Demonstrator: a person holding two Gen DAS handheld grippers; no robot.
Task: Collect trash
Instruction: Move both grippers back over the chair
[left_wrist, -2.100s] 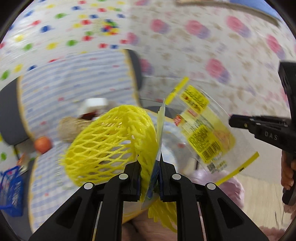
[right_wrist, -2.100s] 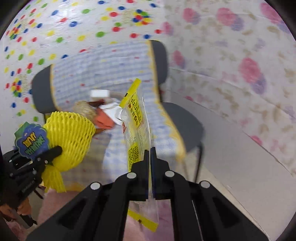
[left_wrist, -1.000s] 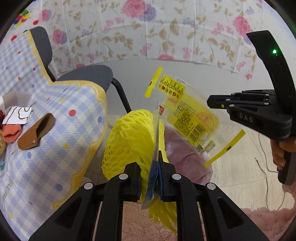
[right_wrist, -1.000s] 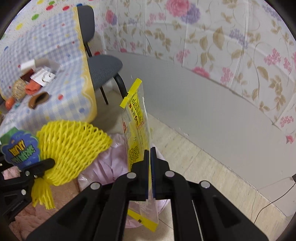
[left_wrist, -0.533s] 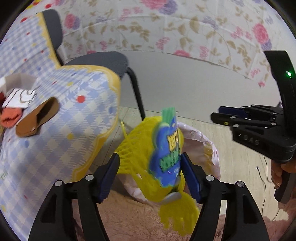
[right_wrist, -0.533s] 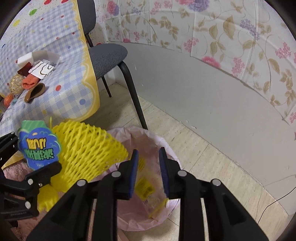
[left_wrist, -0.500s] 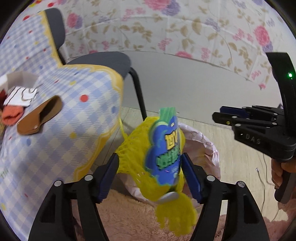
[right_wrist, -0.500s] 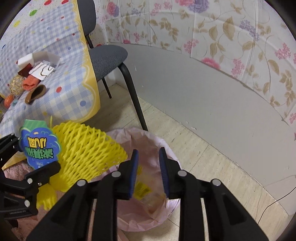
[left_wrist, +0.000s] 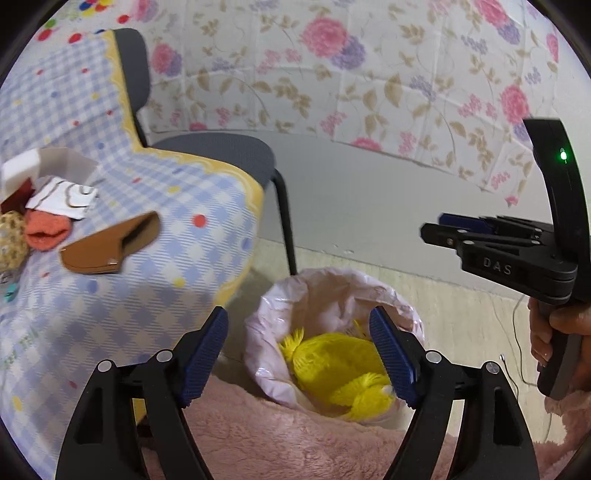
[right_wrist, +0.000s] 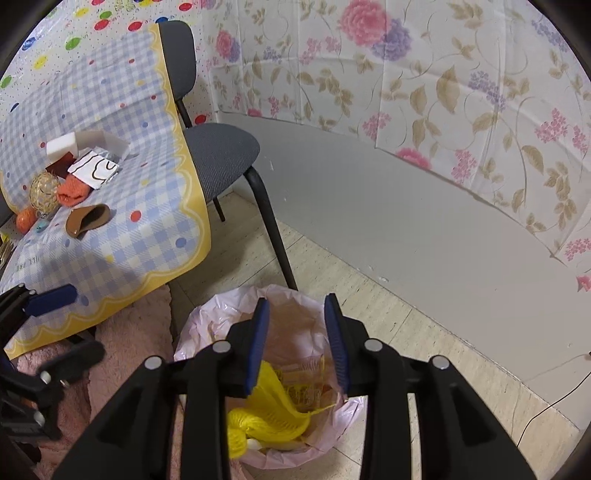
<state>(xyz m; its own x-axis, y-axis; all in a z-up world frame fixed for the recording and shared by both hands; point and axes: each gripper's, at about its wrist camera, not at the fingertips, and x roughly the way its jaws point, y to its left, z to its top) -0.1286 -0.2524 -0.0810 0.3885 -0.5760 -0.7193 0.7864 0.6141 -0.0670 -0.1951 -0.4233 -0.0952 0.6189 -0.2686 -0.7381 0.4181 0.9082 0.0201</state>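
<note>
A trash bin lined with a pink bag stands on the floor by the table. The yellow foam net lies inside it, with the clear yellow-printed wrapper beneath. My left gripper is open and empty above the bin. My right gripper is open and empty over the bin; it also shows at the right of the left wrist view.
The checked tablecloth table holds a brown piece, an orange cloth, a white box and a small ball. A grey chair stands beside the bin. A pink rug lies below.
Both grippers swung from the table to over the bin and opened. The wrapper dropped from the right gripper and the yellow net from the left; both now lie in the bin.
</note>
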